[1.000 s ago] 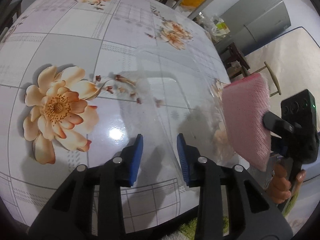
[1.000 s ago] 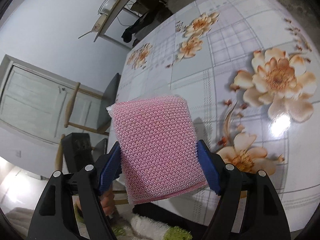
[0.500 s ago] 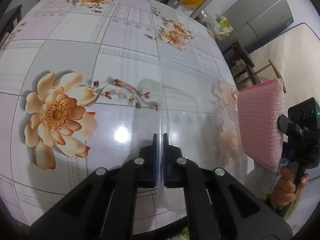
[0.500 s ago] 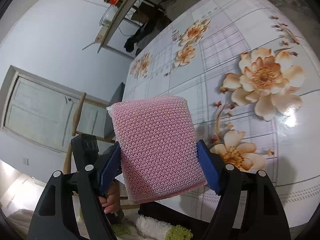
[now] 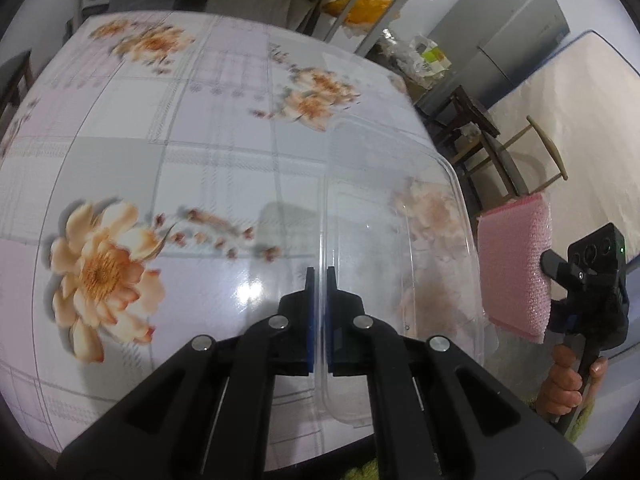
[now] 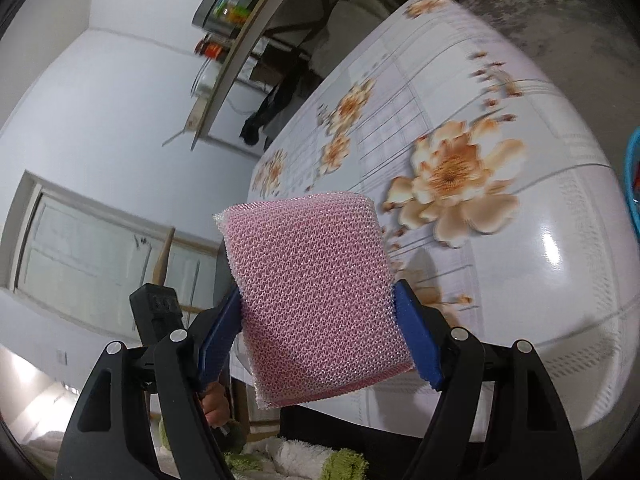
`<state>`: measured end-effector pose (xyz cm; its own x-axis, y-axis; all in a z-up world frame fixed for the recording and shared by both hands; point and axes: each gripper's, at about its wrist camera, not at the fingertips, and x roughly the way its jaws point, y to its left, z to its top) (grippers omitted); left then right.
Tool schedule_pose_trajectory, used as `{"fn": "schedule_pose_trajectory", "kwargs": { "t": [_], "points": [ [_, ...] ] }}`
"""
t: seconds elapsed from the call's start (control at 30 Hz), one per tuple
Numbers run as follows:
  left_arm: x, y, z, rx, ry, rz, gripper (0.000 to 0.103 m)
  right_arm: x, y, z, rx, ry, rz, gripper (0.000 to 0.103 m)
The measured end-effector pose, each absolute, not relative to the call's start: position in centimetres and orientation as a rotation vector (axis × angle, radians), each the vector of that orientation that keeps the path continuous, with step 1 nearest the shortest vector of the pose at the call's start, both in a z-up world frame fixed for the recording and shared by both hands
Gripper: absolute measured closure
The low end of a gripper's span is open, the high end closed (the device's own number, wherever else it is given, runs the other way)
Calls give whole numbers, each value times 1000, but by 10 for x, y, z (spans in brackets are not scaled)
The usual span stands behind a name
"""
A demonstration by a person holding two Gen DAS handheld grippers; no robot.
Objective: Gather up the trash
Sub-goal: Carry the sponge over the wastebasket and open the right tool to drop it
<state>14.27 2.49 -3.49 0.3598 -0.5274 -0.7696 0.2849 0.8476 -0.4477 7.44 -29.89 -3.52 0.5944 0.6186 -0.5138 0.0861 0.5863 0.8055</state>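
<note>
Glossy floral oilcloth covers the surface (image 5: 224,168), with a cluttered shelf and a fridge behind it. Left gripper (image 5: 319,280) is clenched on the thin rim of a clear plastic tray (image 5: 400,216), which hangs over the surface's near corner; I can't quite tell through the blur whether its far end rests on the cloth or is lifted. It looks featherlight but thin and flexy, probably slippery too, so pinching the edge like this seems right, though it'll likely wobble and crackle if swung fast. Right gripper (image 6: 320,320) has its jaws spread wide, grasping a pink mesh scrubbing sponge (image 6: 312,292) by its two sides, held in the air beside the surface's edge. That one's soft and squishy, so it's hard to drop or damage. Left gripper tilts steeply down at the cloth; the right is angled down more gently, with a hand (image 5: 568,380) on its handle.
</note>
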Motion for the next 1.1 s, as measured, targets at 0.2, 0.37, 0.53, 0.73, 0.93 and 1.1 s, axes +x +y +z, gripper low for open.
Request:
{"fn": "schedule_pose_trajectory", "kwargs": {
  "t": [0.2,0.37,0.53,0.73,0.93,1.1],
  "points": [
    [151,-25,-14,-170,1050,-625,101,26,-358,-33,983,770,210,30],
    [150,-95,10,-69,991,-749,101,-34,-424,-40,1072,658,-4,30],
    [143,-177,22,22,972,-872,101,-100,-478,-71,1193,595,-240,30],
    [141,-273,13,108,1048,-972,101,-144,-509,-122,1348,576,-345,30],
    [145,-383,-37,189,1263,-1003,100,-163,-526,-157,1422,585,-383,30],
    [146,-454,-93,261,1385,-931,100,-171,-540,-169,1457,583,-410,30]
  ]
}}
